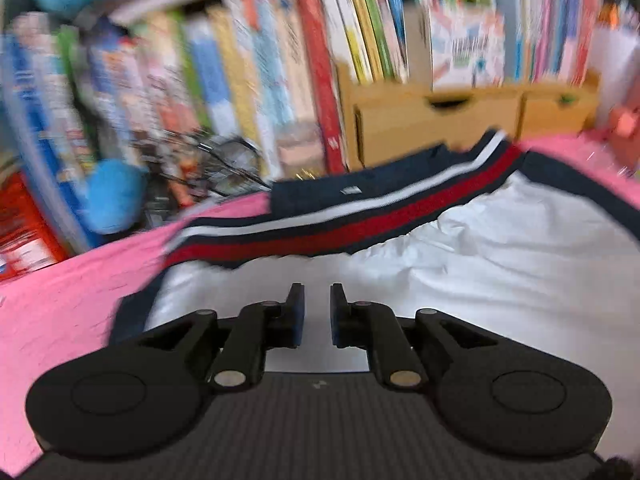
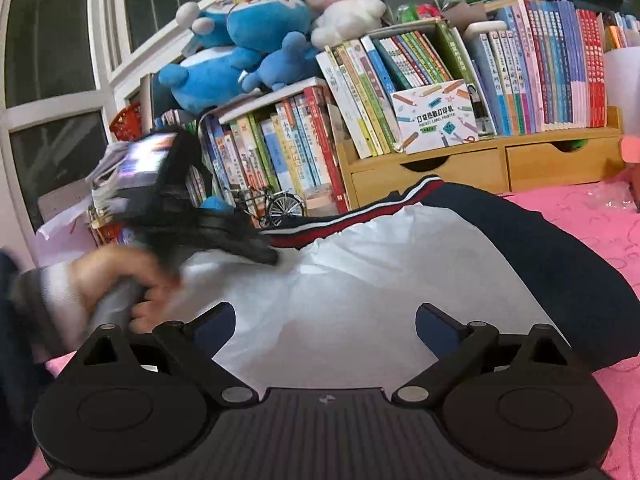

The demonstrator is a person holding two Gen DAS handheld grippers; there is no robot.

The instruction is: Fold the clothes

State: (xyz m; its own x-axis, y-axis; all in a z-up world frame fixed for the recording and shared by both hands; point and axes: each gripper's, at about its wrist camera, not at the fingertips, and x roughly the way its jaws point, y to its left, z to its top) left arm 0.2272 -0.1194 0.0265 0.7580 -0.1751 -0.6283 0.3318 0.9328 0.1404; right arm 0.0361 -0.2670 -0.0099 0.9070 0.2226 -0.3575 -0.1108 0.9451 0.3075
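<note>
A white garment [image 1: 480, 248] with navy edging and red and white stripes lies spread on a pink cloth [image 1: 60, 312]. My left gripper [image 1: 317, 304] hovers over its white middle; the fingers stand a narrow gap apart with nothing between them. This view is blurred by motion. In the right wrist view the garment [image 2: 360, 280] fills the centre. My right gripper [image 2: 326, 324] is wide open just above its near white part and holds nothing. The left gripper [image 2: 266, 255] shows at the left, its tips on or just above the fabric near the striped band, held by a hand [image 2: 132, 276].
Rows of books [image 2: 400, 92] fill the back, with a wooden drawer unit [image 2: 480, 164] under them. Blue and pink plush toys [image 2: 256, 40] sit on top at the left. A small model bicycle [image 2: 280, 204] stands by the garment's far edge. Pink cloth [image 2: 592, 216] lies bare at the right.
</note>
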